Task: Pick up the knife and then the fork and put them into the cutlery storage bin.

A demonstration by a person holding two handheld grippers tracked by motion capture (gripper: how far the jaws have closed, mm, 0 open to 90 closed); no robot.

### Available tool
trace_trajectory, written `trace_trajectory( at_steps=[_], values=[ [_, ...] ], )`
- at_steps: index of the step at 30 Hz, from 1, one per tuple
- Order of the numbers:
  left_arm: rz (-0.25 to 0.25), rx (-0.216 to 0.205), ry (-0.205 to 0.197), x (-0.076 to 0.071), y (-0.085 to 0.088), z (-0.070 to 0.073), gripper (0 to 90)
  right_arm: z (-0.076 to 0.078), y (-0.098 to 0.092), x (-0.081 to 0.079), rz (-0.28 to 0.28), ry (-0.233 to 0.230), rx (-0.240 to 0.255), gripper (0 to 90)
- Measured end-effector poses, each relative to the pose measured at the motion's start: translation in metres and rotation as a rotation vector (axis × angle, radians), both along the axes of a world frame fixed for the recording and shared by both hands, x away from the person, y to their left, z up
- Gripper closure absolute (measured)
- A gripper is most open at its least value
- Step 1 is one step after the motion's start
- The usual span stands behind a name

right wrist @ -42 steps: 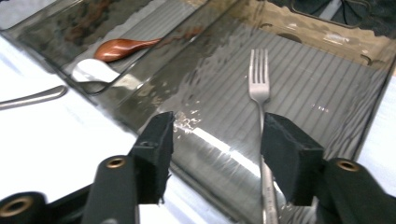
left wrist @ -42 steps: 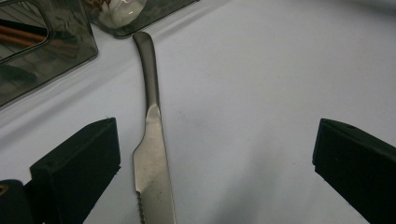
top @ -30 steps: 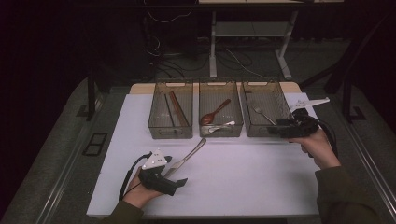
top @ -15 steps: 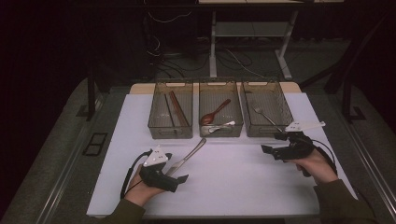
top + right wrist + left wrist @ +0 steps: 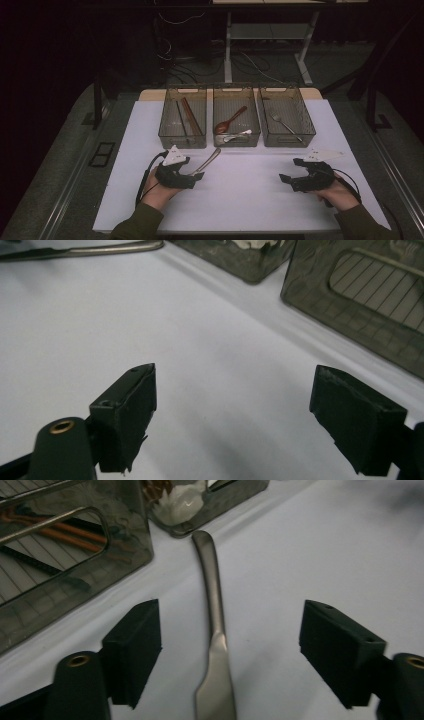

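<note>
A metal utensil (image 5: 206,163) lies flat on the white table, handle pointing toward the middle bin. My left gripper (image 5: 187,176) sits low over its near end, open, the jaws standing wide on either side of the utensil (image 5: 214,630) without touching it. At the table's right, my right gripper (image 5: 290,180) hovers open with nothing between its jaws; bare white table (image 5: 200,365) lies ahead of it. In the right gripper view the utensil (image 5: 85,250) lies far off at the top left.
Three clear bins stand in a row at the back: the left bin (image 5: 183,120) holds chopsticks, the middle bin (image 5: 235,120) a wooden spoon and a white spoon, the right bin (image 5: 285,120) a fork. Dark floor surrounds the table.
My right gripper has drawn back from the right bin toward the table's near right side. The left gripper has stayed over the utensil.
</note>
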State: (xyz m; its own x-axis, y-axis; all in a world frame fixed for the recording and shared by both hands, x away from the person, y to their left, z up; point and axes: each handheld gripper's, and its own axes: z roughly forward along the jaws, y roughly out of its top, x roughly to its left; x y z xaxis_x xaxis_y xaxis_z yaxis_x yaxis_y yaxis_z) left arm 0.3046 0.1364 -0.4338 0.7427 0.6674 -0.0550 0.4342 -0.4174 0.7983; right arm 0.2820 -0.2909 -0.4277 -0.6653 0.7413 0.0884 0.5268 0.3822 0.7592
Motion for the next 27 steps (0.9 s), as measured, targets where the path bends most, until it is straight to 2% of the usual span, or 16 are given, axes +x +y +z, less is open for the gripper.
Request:
trace_trajectory(
  at_steps=[3,10,13,19,23,27],
  values=[
    [0.002,0.001,0.001,0.009,-0.006,-0.001,36.9,-0.003,0.000,-0.003,0.003,-0.008,-0.007,18.7],
    [0.004,0.054,0.041,0.027,-0.026,-0.008,53.3,-0.006,0.002,-0.003,0.006,-0.005,-0.007,18.7],
    [-0.003,0.091,0.044,0.027,-0.030,-0.010,59.1,-0.006,0.001,-0.003,0.007,-0.009,-0.008,18.7],
    [-0.008,0.108,0.073,0.027,-0.029,-0.014,68.6,-0.007,0.001,-0.003,0.007,-0.008,-0.012,18.7],
    [-0.003,0.102,0.084,0.026,-0.030,-0.016,69.7,-0.007,0.001,-0.003,0.012,-0.008,-0.011,18.7],
    [-0.009,0.121,0.069,0.024,-0.031,-0.016,71.7,-0.008,0.002,-0.003,0.020,-0.003,-0.014,18.7]
  ],
)
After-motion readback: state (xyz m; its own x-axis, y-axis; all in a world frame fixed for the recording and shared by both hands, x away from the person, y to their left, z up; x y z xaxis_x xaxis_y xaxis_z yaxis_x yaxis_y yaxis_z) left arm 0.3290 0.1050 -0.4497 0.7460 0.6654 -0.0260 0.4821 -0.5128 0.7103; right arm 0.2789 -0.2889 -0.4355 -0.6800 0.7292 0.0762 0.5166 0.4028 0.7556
